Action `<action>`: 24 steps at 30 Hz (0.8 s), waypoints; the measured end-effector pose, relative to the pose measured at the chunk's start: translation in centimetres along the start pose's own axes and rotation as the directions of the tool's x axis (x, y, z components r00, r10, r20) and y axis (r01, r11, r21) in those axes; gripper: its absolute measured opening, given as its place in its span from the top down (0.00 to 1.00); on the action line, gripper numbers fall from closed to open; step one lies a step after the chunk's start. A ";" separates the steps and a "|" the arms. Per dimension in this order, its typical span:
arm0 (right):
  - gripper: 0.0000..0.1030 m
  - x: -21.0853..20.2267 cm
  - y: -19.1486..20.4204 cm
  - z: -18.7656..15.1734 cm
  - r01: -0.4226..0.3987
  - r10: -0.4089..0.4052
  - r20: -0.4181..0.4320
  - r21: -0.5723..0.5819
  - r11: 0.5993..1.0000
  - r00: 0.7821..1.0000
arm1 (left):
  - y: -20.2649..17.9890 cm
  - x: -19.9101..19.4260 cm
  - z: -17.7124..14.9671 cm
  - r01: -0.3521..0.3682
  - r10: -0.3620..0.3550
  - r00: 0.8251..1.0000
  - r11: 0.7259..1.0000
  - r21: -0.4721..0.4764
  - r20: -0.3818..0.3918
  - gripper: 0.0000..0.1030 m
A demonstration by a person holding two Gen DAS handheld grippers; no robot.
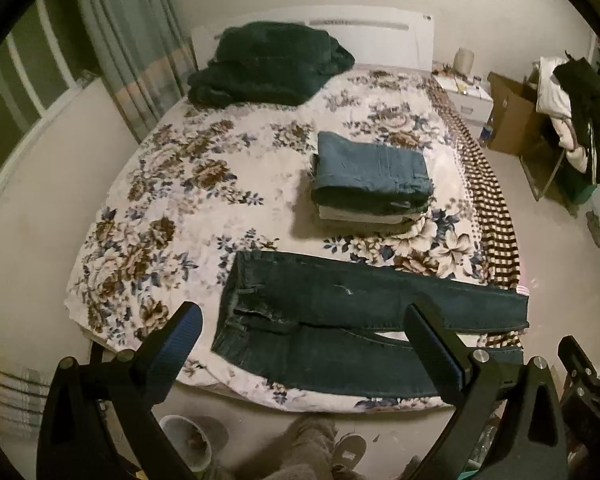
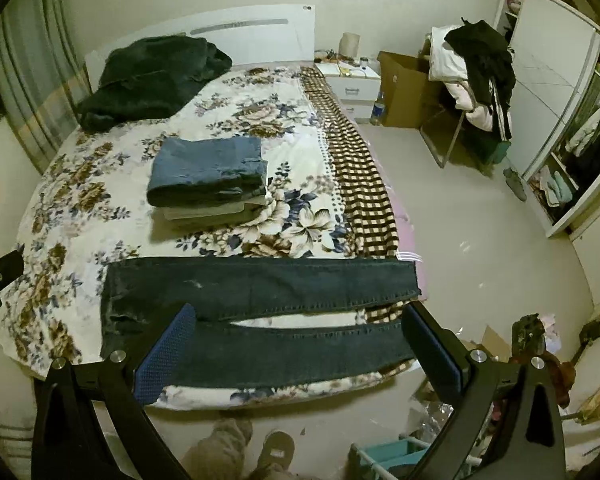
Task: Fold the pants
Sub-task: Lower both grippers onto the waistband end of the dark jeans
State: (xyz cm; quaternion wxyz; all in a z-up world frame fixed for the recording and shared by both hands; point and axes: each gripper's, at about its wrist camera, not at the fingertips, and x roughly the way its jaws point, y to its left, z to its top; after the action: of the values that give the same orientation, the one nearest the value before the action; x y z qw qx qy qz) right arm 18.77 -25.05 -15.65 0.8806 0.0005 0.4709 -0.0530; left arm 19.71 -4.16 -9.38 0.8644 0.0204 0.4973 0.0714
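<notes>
Across the near edge of the bed (image 1: 220,184), toward 6 o'clock in both views: dark jeans (image 1: 340,320) spread flat, waistband at 9 o'clock, both legs running out to 3 o'clock with a thin gap between them and the cuffs reaching the bed's right edge over a checked blanket (image 1: 496,216). Beyond the jeans, toward 12 o'clock and well apart from them: a stack (image 1: 370,182) of folded clothes, blue denim on top, paler pieces beneath. Farther up at 11 o'clock, near the headboard: a dark green heap (image 1: 268,64).

Left gripper (image 1: 300,332) spread wide, holding nothing, hovering over the jeans' waist end, clear of the cloth; its fingers (image 1: 180,344) faced with blue dotted pads. Right gripper (image 2: 300,340) likewise wide apart and empty, above the legs and cuffs, with one of its fingers (image 2: 168,356) at 8 o'clock over the lower leg and the other at 4 o'clock by the bed's corner.

At 6 o'clock under both cameras: a trouser leg and a shoe (image 2: 276,454) on the floor. At 2 o'clock in the right wrist view: a nightstand (image 2: 352,84), a cardboard box (image 2: 404,92), a chair (image 2: 472,80) piled with clothes, and a wardrobe (image 2: 556,64).
</notes>
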 end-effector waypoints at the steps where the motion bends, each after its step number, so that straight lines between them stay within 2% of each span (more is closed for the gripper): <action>1: 0.00 1.6 0.3 0.5 0.010 -0.010 -0.007 0.003 1.000 1.000 | -0.2 1.1 0.4 0.001 -0.001 1.000 1.000 0.008 -0.007 0.00; 10: 0.00 18.9 3.2 5.8 0.053 -0.051 -0.132 0.012 0.999 0.990 | -2.5 13.9 4.1 0.018 -0.011 0.994 0.998 0.064 -0.107 0.00; 15: 0.00 28.7 5.2 6.6 0.071 -0.076 -0.196 -0.033 0.997 0.978 | -4.4 22.5 4.3 0.000 0.026 0.983 0.990 0.142 -0.181 0.00; 18: 0.00 35.9 5.9 6.0 0.088 -0.107 -0.258 -0.087 0.992 0.960 | -6.0 27.1 3.6 -0.020 0.064 0.976 0.978 0.206 -0.207 0.00; 22: 0.00 43.3 5.4 3.4 0.109 -0.162 -0.350 -0.165 0.980 0.923 | -7.8 33.6 2.4 -0.023 0.096 0.961 0.962 0.272 -0.260 0.00; 24: 0.00 47.2 4.3 2.0 0.110 -0.185 -0.403 -0.202 0.973 0.896 | -8.8 36.4 1.7 -0.023 0.113 0.953 0.952 0.304 -0.282 0.00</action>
State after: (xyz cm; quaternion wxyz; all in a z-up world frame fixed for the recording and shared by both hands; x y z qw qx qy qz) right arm 46.85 -25.22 -53.85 0.7491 -0.1006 0.6503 -0.0770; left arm 40.12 -7.52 -40.69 0.7641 0.1564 0.6252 0.0282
